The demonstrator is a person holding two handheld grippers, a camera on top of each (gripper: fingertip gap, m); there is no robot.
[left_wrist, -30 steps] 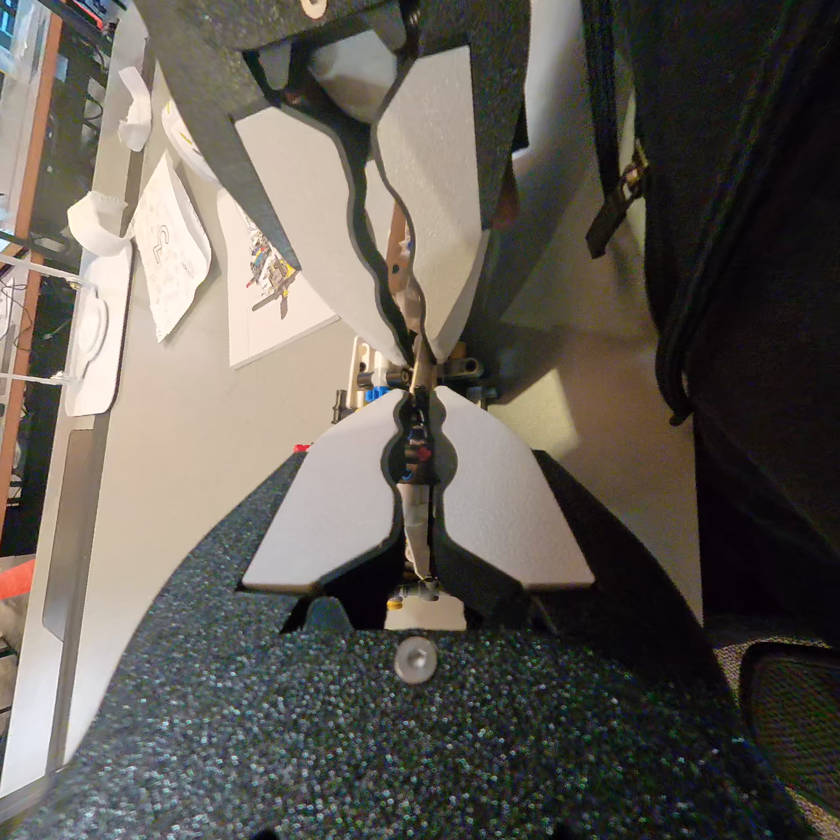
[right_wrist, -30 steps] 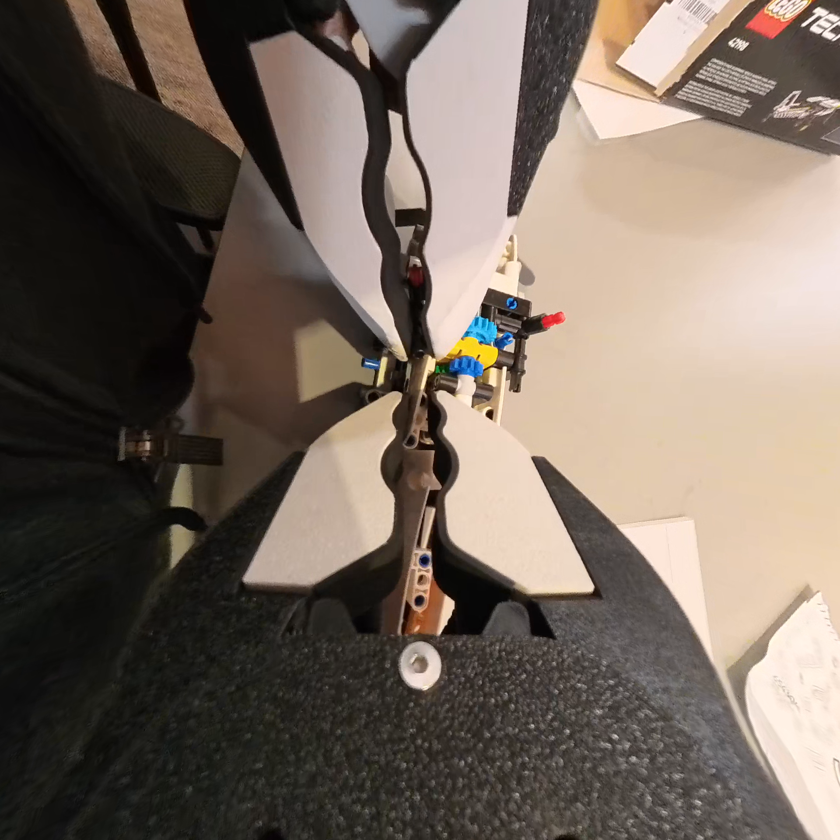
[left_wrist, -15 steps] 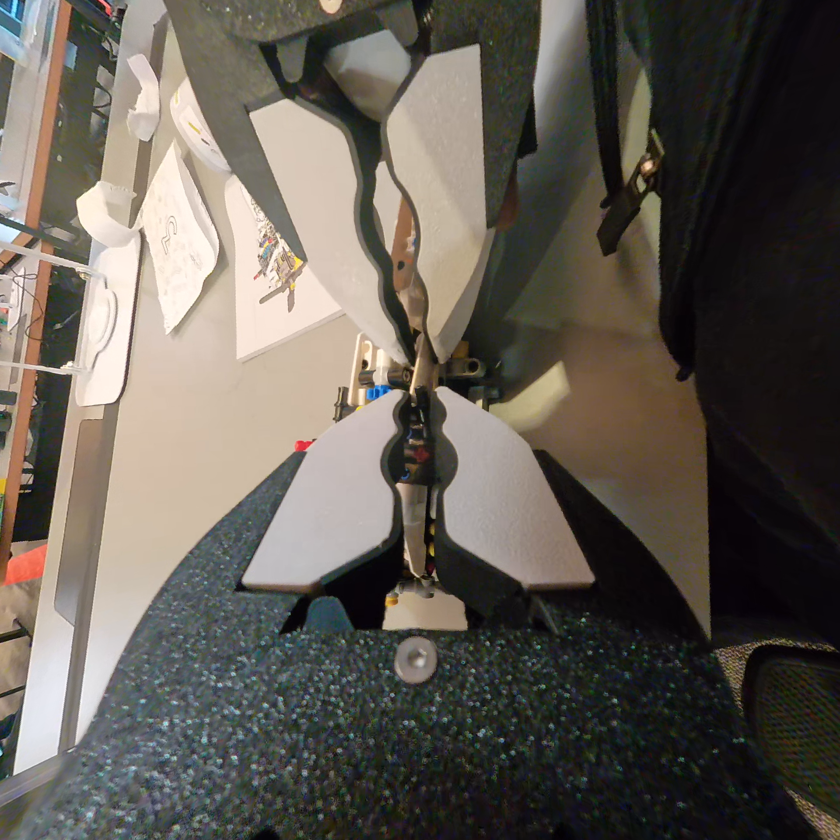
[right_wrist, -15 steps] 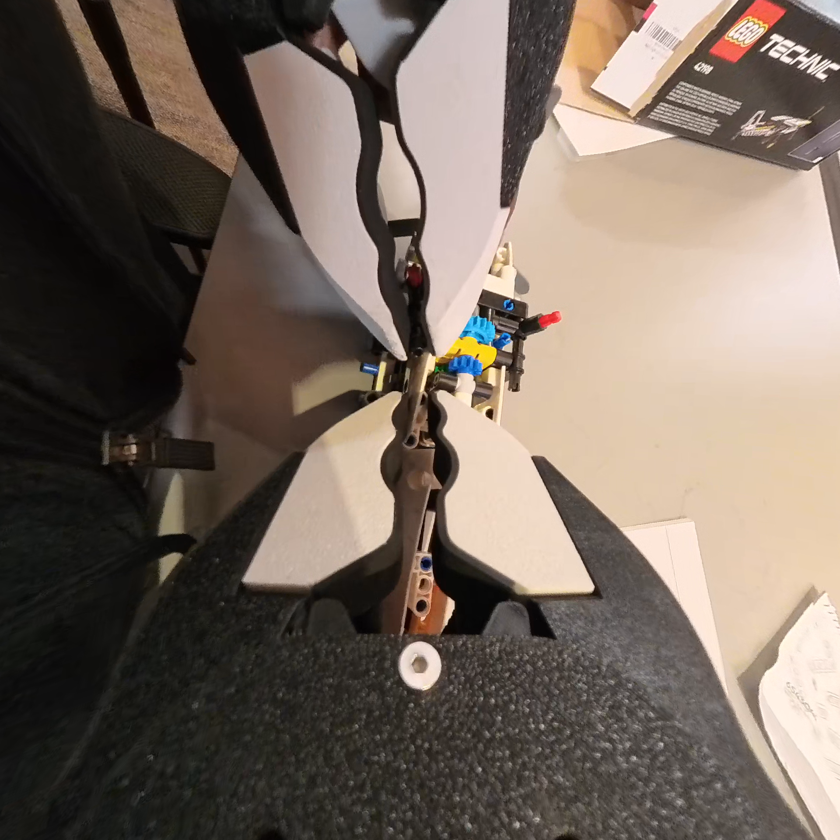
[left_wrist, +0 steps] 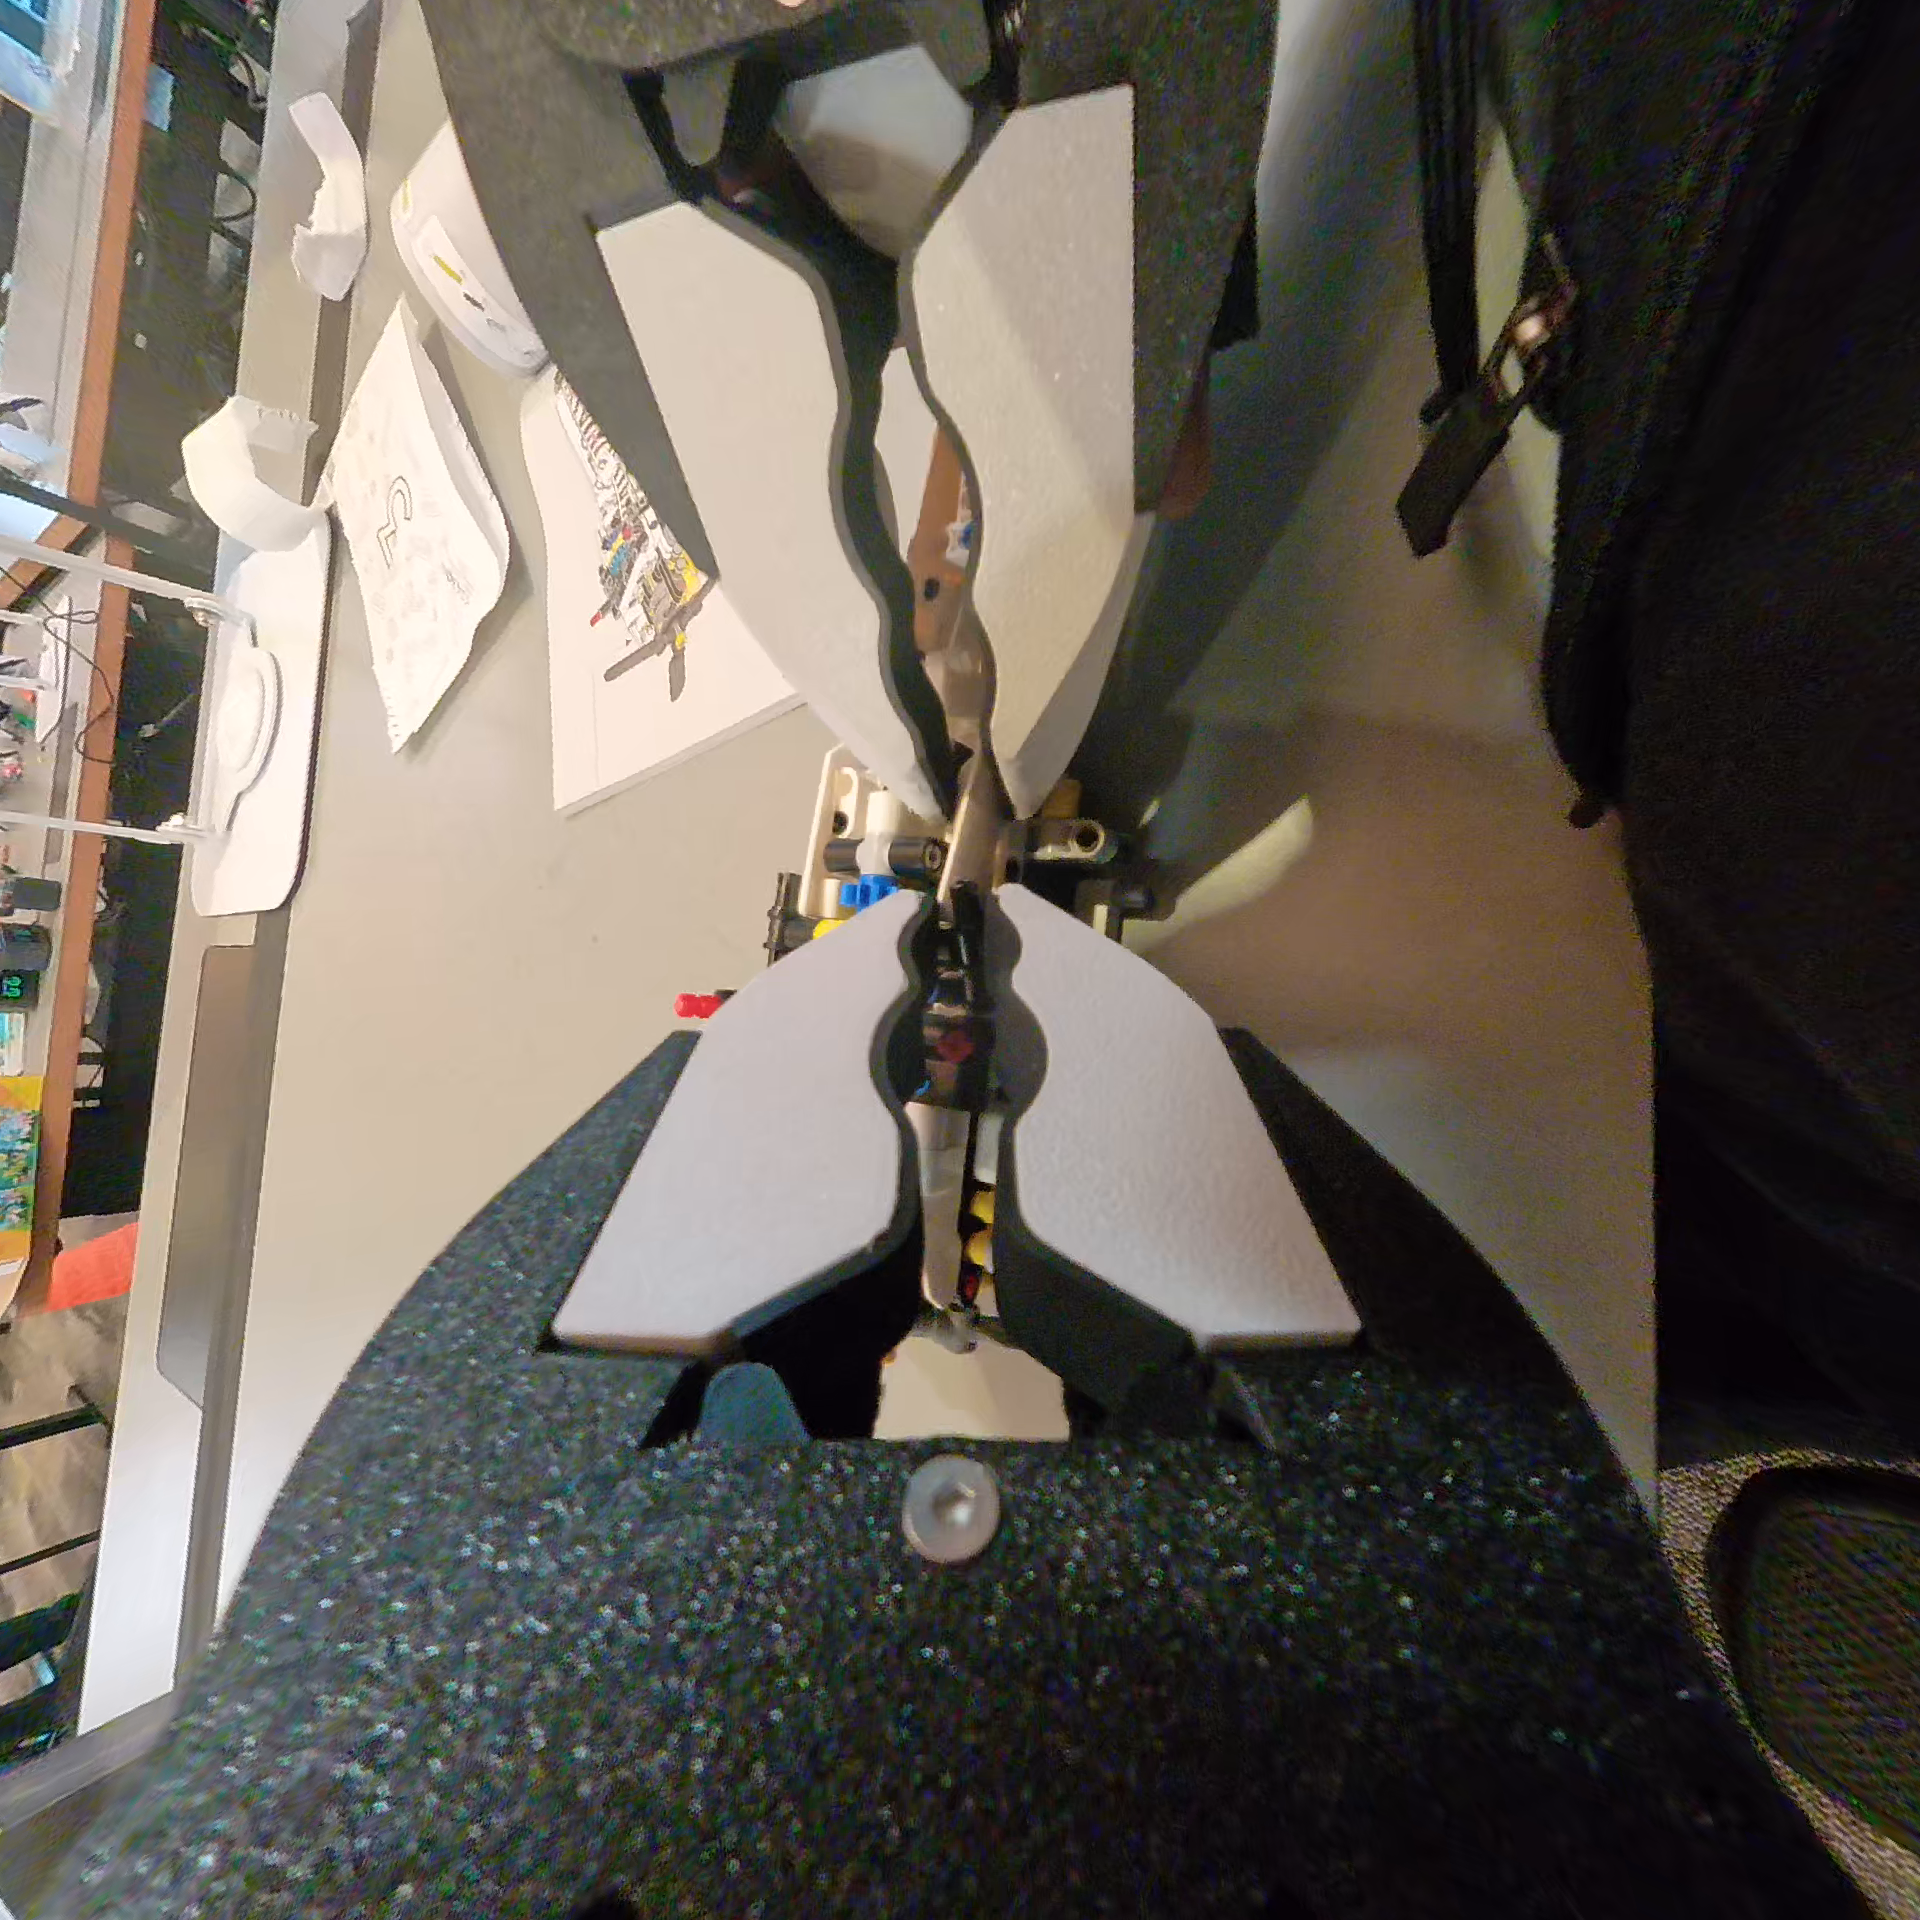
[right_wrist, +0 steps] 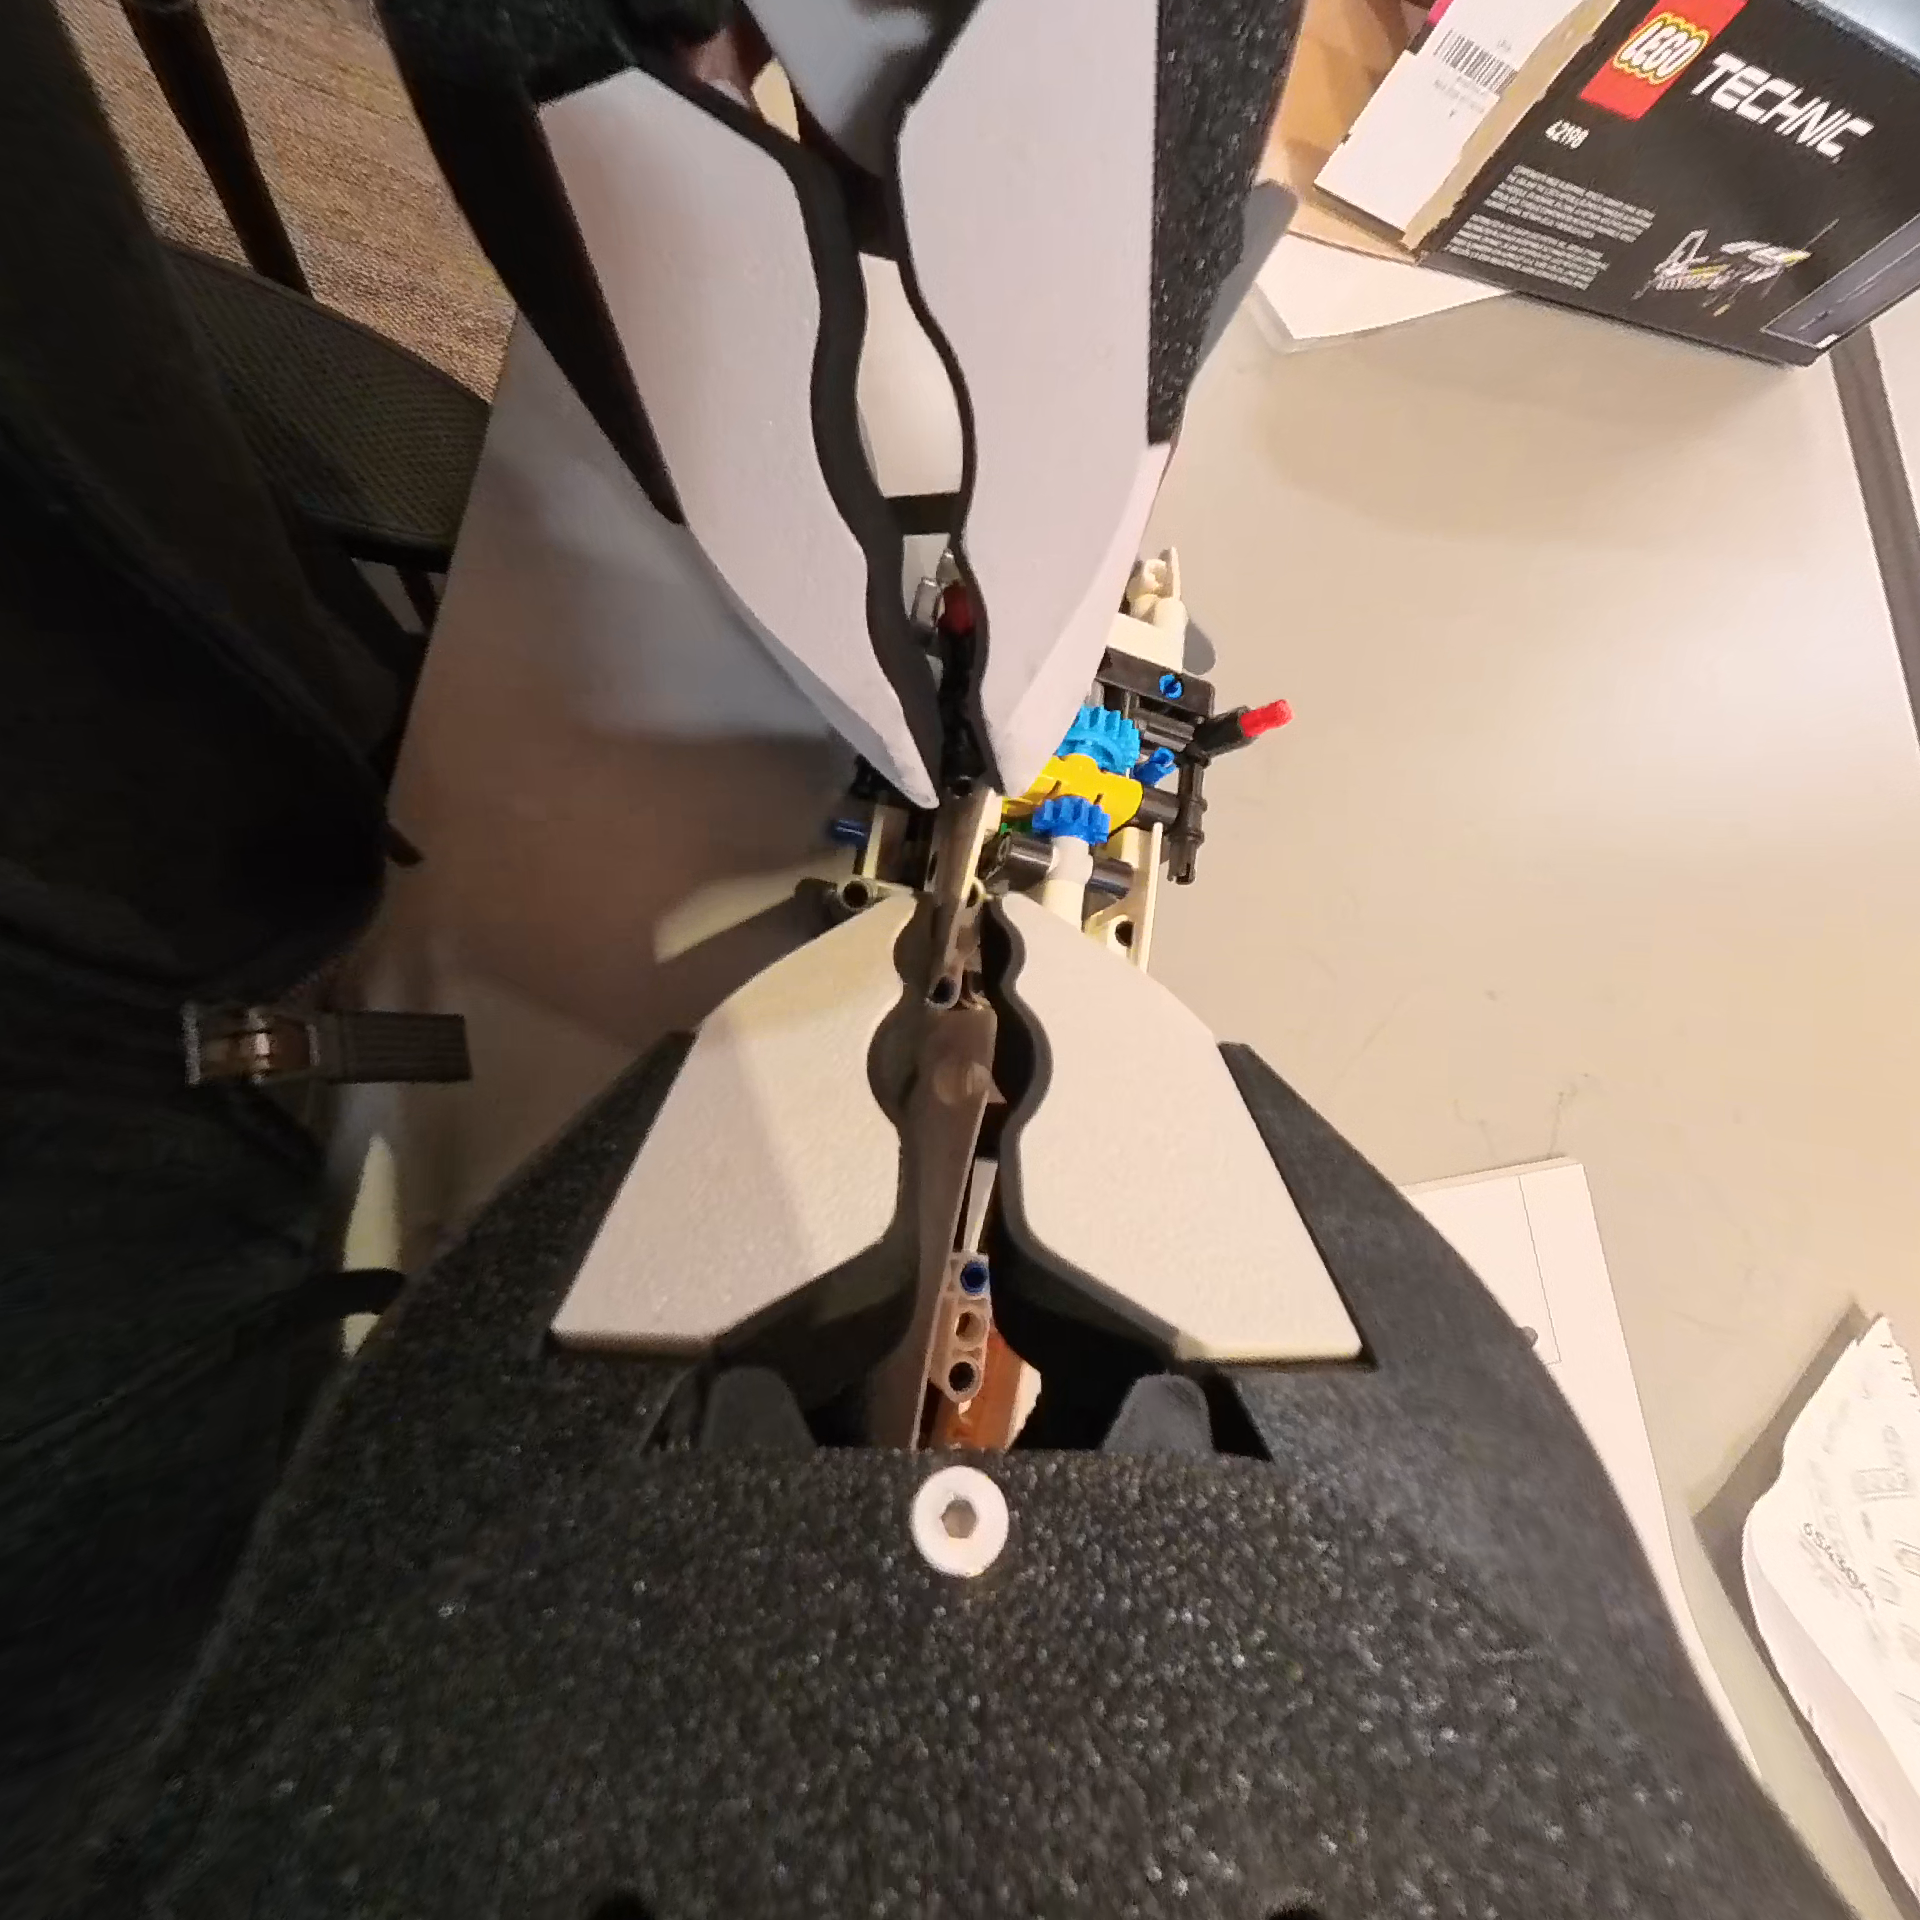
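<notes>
Both the left gripper point(left_wrist: 961, 899) and right gripper point(right_wrist: 961, 904) clench one brick model point(right_wrist: 1091, 800) (tip to tip) between them.

— What does the left hand-held gripper point(left_wrist: 961, 899) look like?

— A black, grainy, speckled body with one silver hex screw point(left_wrist: 951, 1505) set in the middle. Its two fingers point(left_wrist: 748, 1132) are pale grey plates with wavy black inner edges.

— And the right hand-held gripper point(right_wrist: 961, 914)?

— The same build: rough black shell, pale grey fingers point(right_wrist: 1143, 1143) edged in black, but its screw point(right_wrist: 958, 1523) sits in a white washer.

— Anything worn by the person?

— Dark clothing point(right_wrist: 156, 623), with a black strap and a metal buckle point(right_wrist: 239, 1042).
</notes>
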